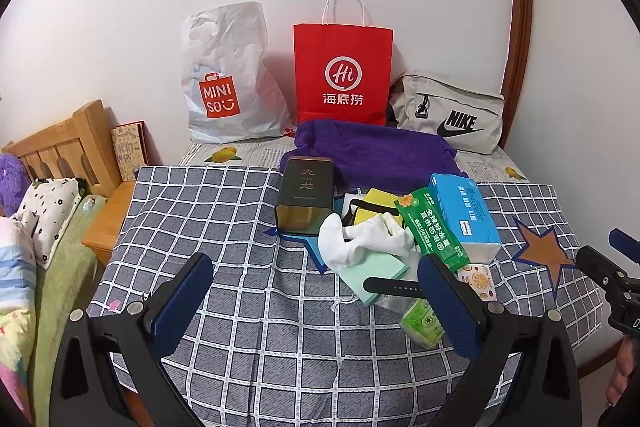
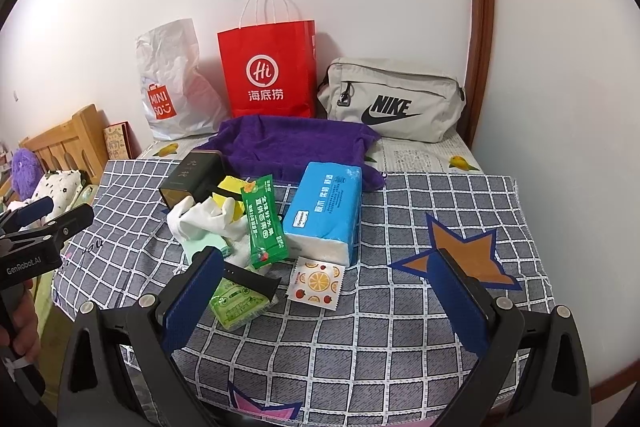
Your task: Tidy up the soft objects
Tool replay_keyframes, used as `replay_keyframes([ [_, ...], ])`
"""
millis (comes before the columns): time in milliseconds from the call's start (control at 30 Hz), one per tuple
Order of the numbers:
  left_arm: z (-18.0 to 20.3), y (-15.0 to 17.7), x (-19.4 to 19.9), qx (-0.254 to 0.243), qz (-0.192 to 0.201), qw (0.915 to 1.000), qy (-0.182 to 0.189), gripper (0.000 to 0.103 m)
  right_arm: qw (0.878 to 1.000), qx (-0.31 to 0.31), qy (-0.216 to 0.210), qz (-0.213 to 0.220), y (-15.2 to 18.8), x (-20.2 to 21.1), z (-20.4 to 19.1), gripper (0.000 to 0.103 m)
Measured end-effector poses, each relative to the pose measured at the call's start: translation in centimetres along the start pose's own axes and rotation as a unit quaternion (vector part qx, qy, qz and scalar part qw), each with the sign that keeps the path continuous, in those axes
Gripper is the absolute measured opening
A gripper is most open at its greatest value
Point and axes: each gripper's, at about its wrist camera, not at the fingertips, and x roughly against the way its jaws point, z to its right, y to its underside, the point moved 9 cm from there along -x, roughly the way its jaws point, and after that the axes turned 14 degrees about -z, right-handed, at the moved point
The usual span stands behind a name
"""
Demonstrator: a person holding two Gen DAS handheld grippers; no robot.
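**Soft goods heaped mid-cloth, both jaws wide and empty**

Between the left gripper [image 1: 316, 291] and the right gripper [image 2: 328, 283], each with jaws spread wide and holding nothing, lies the clutter on the checked cloth [image 2: 400, 307] covering the surface.

At twelve o'clock from the left jaws sits a white sock [image 1: 360, 235], crumpled over a mint cloth [image 1: 376, 271]. It looks light and limp, so a pinch on its bunched middle should lift it whole.

At twelve o'clock from the right jaws stands the blue tissue pack [image 2: 324, 211]. It is squashy with a slick wrapper, best squeezed across its narrow sides.

Further off spreads a purple towel [image 2: 296, 143]. It is floppy and will trail if taken by an edge.

At the wall stand bags reading "MINISO" [image 1: 218, 99], "Hi 海底捞" [image 1: 342, 75] and "NIKE" [image 1: 452, 115]. The left tool reads "GenRobot.AI".
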Motion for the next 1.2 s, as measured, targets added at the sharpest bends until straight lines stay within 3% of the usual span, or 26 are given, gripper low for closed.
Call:
replay_keyframes([
  [800, -0.1, -0.1, 0.1, -0.002, 0.002, 1.0000, -0.007, 0.103, 1.000, 0.004, -0.005, 0.002, 0.1, 0.0, -0.3, 0.101],
  [1200, -1.3, 1.2, -4.4, 0.014, -0.042, 0.9990, 0.009, 0.103, 0.998, 0.001, -0.025, -0.050, 1.7, -5.2, -0.3, 0.101],
])
